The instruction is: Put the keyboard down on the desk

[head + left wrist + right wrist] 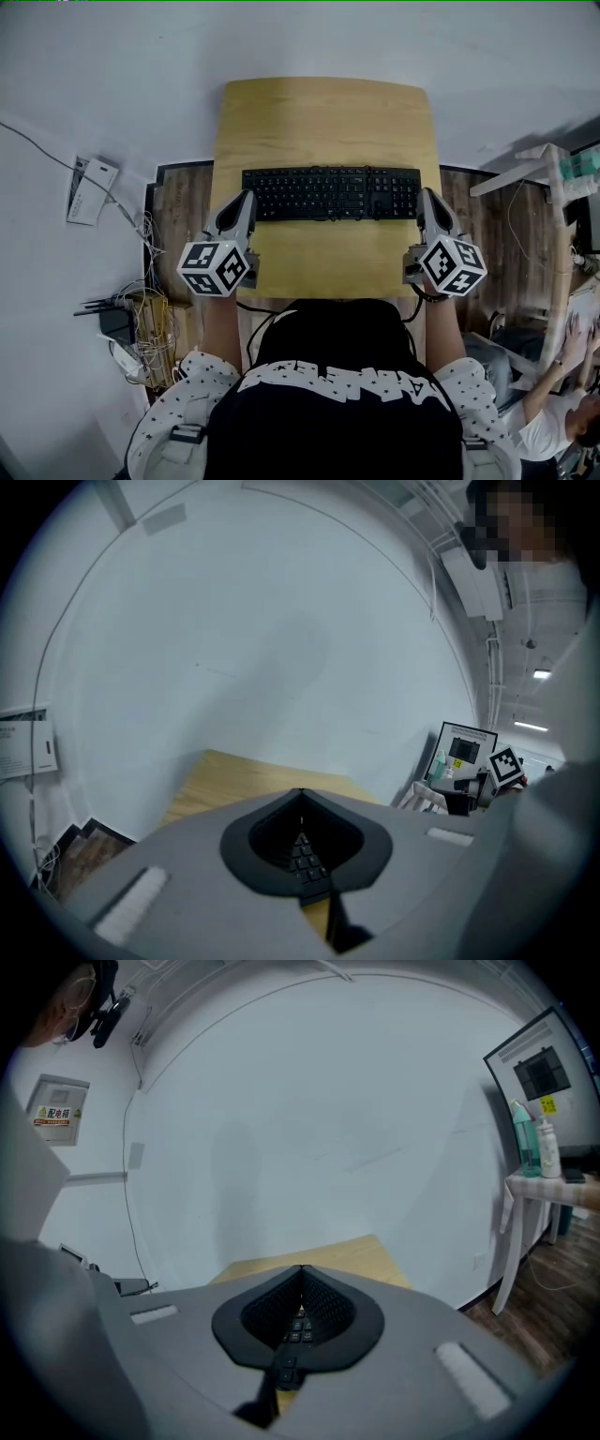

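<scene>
Two grippers flank the keyboard [330,193], which lies flat across the middle of the desk [323,112]. The left gripper [247,197] sits at the keyboard's left end and the right gripper [425,193] at its right end. Each has its jaws pressed together, tips meeting, with keys showing through the hollow behind the tips.

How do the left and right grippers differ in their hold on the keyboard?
The left gripper is at the keyboard's left end, the right gripper at its right end. The left gripper angles inward to the right, the right gripper inward to the left. Both have jaws closed on a short edge, keys showing between them, above the wooden desk.
</scene>
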